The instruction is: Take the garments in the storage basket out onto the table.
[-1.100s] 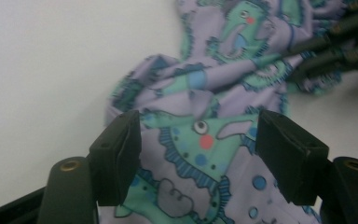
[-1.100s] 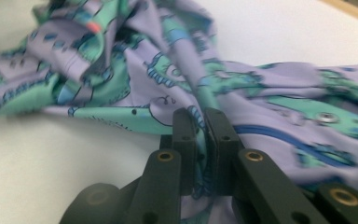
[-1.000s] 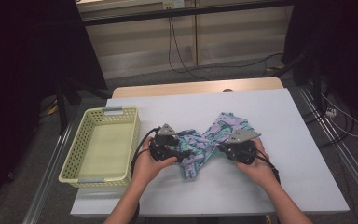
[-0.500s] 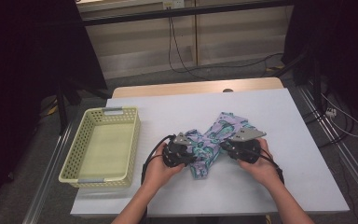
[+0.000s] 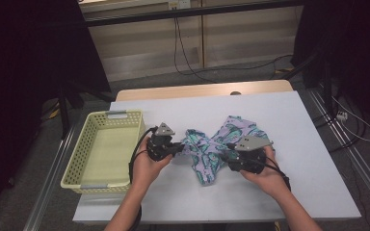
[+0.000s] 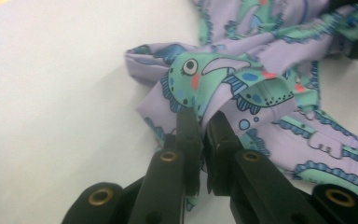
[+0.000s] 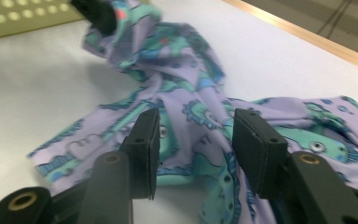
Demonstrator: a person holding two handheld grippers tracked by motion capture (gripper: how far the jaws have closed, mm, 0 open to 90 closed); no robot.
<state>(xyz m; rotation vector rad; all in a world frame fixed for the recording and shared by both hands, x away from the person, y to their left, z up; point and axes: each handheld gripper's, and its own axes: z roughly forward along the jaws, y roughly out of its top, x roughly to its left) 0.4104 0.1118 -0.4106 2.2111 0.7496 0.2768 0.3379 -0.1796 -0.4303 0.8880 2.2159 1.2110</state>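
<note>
left gripper (image 6: 201, 122): clamped on garment (image 5: 212, 144), pulled back left | right gripper (image 7: 196, 135): jaws just parted, probably off cloth

Looks like a lab or recording room, not a home. White tabletop (image 5: 289, 125) with a wood edge strip at the far side, set on a metal frame with rails (image 5: 339, 139) along both sides. Grey carpeted floor (image 5: 250, 72). Loose black cables (image 5: 183, 53) trail down the pale panelled wall (image 5: 139, 48) and across the floor. Dark curtains or screens (image 5: 24, 72) close off left and right.
</note>
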